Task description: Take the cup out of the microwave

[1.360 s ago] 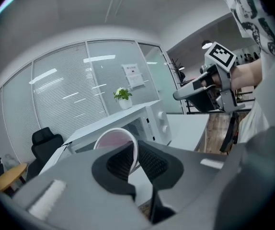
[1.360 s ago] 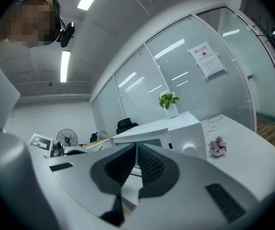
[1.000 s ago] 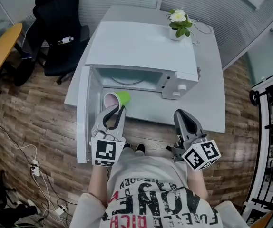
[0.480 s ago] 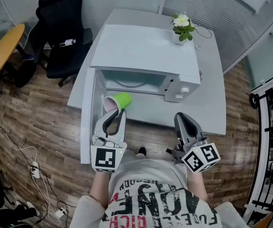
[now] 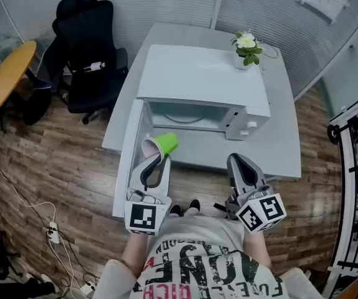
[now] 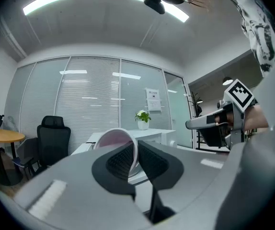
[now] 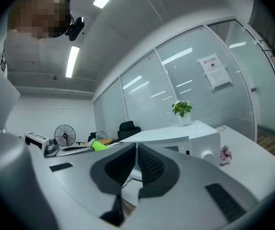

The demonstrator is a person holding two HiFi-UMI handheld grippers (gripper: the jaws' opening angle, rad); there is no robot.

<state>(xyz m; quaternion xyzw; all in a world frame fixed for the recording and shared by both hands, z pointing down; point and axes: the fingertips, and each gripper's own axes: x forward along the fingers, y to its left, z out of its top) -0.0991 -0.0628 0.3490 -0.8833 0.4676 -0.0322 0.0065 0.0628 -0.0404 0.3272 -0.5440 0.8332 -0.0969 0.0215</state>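
One gripper does the work here: the left gripper (image 5: 155, 159) is closed narrowly on the rim of the green plastic cup with a pale pink inside (image 5: 166, 144). In the left gripper view one pad sits inside the cup (image 6: 113, 139) and the other outside, with the thin wall pinched between them. The cup hangs on its side, its mouth turned back toward the person. It is outside the cavity of the boxy white microwave (image 5: 204, 80), above the strip of pale grey table (image 5: 279, 148) in front of the oven. It is just beside the open white door (image 5: 129, 161), which swings out to the left. The right gripper (image 5: 237, 162) is held level near the table's front edge, well apart from the cup. Its jaws are drawn together with nothing between them.

By my reading, the removal itself is nearly complete, since the cup is clear of the oven and is being carried, not yet set down. The next move probably calls for rolling the left wrist so the cup's base faces down. The cup can then be lowered onto a bare part of the table, away from the door's edge. A pinch on a thin rim could let the cup pivot, so the turn wants to be gentle, and the jaws should part only once the base is resting flat.
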